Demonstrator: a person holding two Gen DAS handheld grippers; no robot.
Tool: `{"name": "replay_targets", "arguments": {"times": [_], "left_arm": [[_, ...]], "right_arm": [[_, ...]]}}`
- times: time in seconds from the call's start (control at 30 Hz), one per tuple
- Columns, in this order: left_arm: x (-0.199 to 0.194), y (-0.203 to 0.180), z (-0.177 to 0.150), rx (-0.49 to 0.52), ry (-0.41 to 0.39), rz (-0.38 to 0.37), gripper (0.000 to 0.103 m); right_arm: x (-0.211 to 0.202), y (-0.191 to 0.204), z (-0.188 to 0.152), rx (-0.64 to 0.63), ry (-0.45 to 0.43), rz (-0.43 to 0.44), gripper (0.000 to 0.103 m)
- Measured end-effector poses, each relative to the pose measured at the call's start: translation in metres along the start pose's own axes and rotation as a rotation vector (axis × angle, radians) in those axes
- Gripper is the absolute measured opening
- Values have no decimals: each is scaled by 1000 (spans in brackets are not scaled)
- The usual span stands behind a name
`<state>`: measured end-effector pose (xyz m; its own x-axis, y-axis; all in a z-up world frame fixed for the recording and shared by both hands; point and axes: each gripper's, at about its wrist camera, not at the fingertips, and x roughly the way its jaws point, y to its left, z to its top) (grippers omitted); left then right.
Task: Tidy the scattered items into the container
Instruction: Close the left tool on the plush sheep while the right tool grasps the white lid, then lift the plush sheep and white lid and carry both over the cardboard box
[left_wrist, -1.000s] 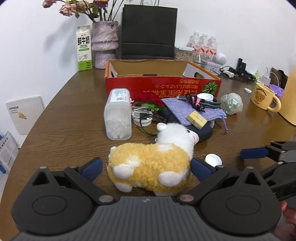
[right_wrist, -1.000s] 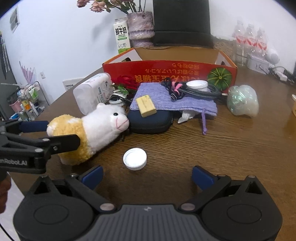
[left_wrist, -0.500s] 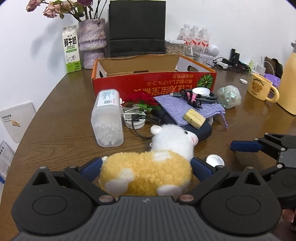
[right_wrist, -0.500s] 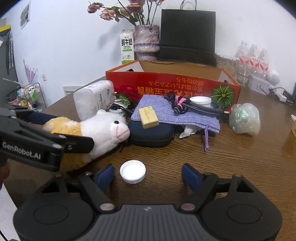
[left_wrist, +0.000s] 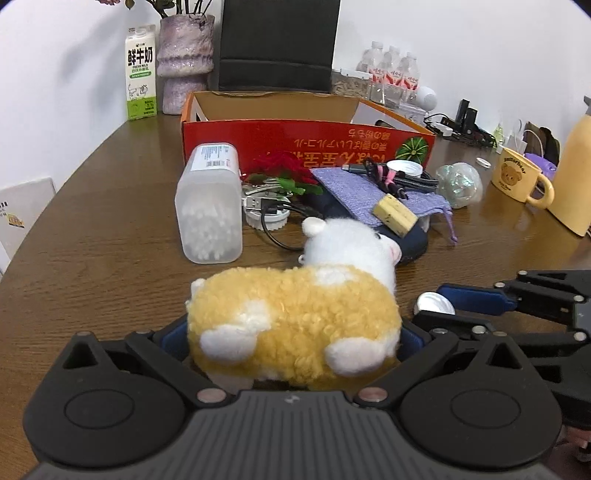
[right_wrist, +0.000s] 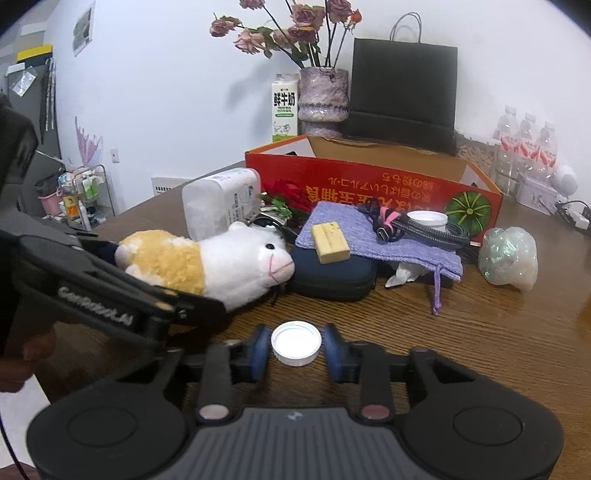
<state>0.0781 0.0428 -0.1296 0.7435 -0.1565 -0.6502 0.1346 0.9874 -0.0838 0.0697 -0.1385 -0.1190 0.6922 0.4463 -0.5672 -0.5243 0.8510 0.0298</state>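
Right tongs (right_wrist: 295, 349) have just been closing around the white cap (right_wrist: 295, 348) flat on the worktop (right_wrist: 480, 350), pads beside its rim, contact unclear; left tongs (left_wrist: 293, 338) straddle the plush sheep (left_wrist: 295, 325) crosswise, box (right_wrist: 373, 184) straight ahead.

From my remote seat I count one plush sheep (left_wrist: 295, 325) at centre, one red cardboard box (left_wrist: 306, 138) above it, three water bottles (left_wrist: 391, 79) upper right, one milk carton (left_wrist: 140, 72) upper left, and two grippers.
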Motion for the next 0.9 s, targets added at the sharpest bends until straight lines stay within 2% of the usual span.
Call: {"name": "replay_targets", "arguments": {"times": [0.27, 0.53, 0.9], "left_arm": [[-3, -2, -2, -45, -39, 30, 99], [-29, -10, 5, -48, -131, 41, 99], [-45, -22, 61, -44, -258, 43, 99]], "right_arm": [[-2, -4, -1, 35, -10, -7, 27], [-16, -10, 8, 49, -67, -4, 27], [-27, -33, 62, 61, -242, -39, 27]]}}
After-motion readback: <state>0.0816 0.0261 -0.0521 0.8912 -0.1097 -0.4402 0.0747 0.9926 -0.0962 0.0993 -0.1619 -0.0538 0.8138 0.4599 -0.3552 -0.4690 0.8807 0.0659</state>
